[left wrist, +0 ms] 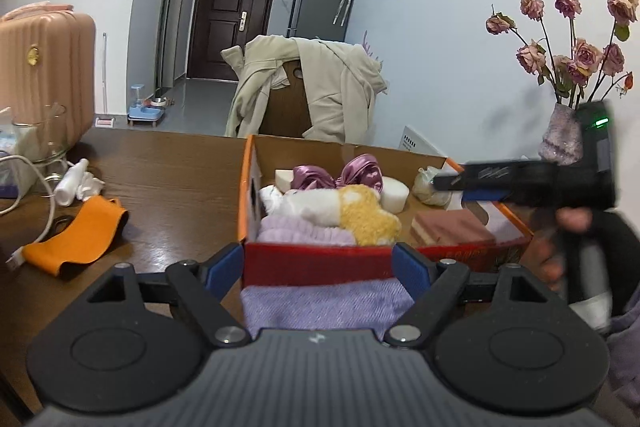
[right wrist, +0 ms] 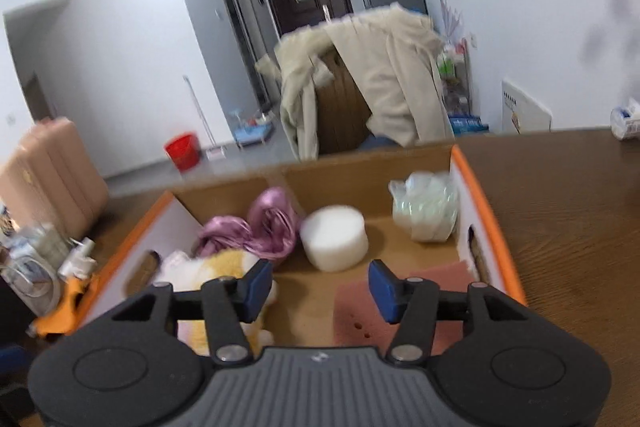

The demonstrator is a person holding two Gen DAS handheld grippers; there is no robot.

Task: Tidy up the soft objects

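Observation:
A cardboard box with orange rims [left wrist: 248, 187] [right wrist: 486, 207] stands on the brown table. It holds a purple satin bow [left wrist: 356, 175] [right wrist: 260, 227], a white round sponge [left wrist: 394, 193] [right wrist: 334, 237], a white-and-yellow plush [left wrist: 344, 207] [right wrist: 208, 267], a pink sponge block [left wrist: 452, 227] [right wrist: 420, 287], a plastic-wrapped item [left wrist: 430, 183] [right wrist: 426, 207] and a folded lilac cloth [left wrist: 304, 237]. My left gripper [left wrist: 320, 267] is shut on a lilac towel [left wrist: 324, 307] at the box's near wall. My right gripper [right wrist: 320, 285] is open and empty above the box interior; it also shows in the left wrist view [left wrist: 452, 183].
An orange cloth [left wrist: 76, 235], a white bottle [left wrist: 74, 183], cables and a pink suitcase [left wrist: 44, 75] lie to the left. A vase of dried roses [left wrist: 560, 139] stands right of the box. A chair with a beige coat [left wrist: 312, 87] is behind the table.

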